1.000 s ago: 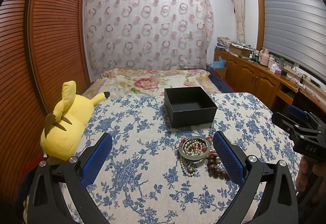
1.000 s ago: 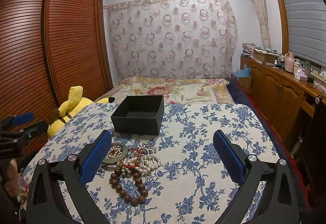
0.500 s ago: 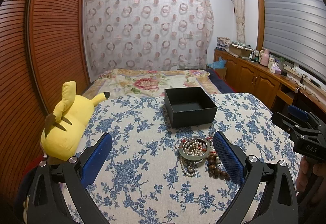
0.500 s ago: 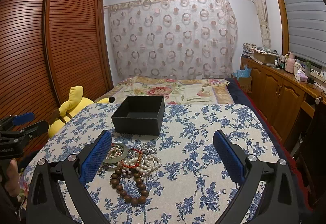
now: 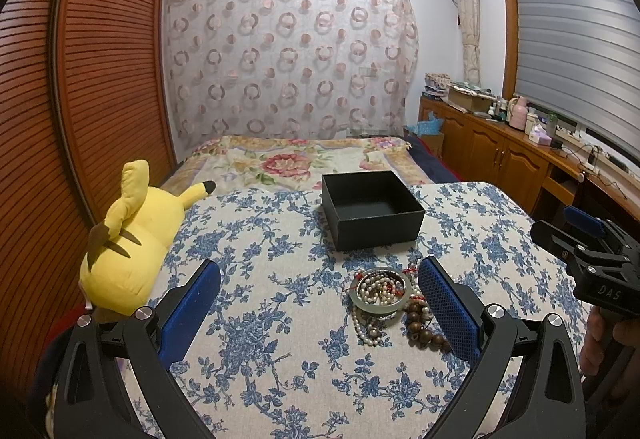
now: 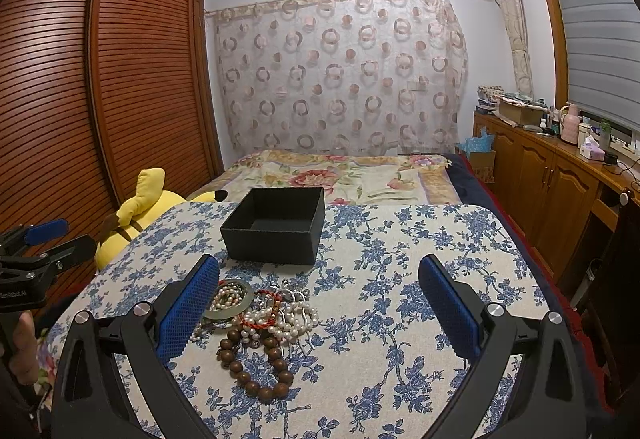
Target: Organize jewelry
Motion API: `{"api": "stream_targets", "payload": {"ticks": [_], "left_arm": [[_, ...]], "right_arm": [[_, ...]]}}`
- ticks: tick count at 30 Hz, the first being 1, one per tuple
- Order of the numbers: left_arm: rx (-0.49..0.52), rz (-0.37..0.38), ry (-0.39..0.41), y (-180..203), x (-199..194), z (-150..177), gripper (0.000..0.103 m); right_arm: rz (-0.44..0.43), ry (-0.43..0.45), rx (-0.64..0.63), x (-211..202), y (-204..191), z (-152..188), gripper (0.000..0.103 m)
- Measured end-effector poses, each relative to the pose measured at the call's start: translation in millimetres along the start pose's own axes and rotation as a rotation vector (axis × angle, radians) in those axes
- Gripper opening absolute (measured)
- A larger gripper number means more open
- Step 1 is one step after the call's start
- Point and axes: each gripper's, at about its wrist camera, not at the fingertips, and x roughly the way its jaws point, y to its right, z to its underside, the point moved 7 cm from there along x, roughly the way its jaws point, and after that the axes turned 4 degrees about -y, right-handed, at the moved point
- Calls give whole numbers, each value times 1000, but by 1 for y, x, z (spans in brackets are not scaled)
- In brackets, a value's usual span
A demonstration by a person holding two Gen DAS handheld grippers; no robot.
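Note:
A pile of jewelry lies on the blue floral table: a pale green bangle (image 5: 380,293) (image 6: 232,302) with pearl strands (image 6: 288,319) over it, a brown wooden bead bracelet (image 6: 256,363) (image 5: 424,331), and a red bead string (image 6: 267,309). An open, empty black box (image 5: 370,209) (image 6: 276,225) stands just behind the pile. My left gripper (image 5: 320,309) is open above the table, its right finger beside the pile. My right gripper (image 6: 318,309) is open, its left finger next to the bangle. Both are empty.
A yellow plush toy (image 5: 132,243) lies at the table's left edge. A bed (image 6: 340,171) with a floral cover is beyond the table. A wooden wardrobe (image 6: 100,99) is on the left, wooden cabinets (image 6: 552,179) on the right.
Both views have barely shifted; the pile sits slightly lower in the right wrist view. Nothing was taken hold of.

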Motion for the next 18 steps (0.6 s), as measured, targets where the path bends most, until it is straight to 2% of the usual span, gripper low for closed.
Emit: {"api": "stream_targets", "payload": {"ticks": [18], "left_arm": [[0, 3, -9, 3, -1, -1, 96]], "right_arm": [[-4, -4, -2, 2, 1, 0, 101]]}}
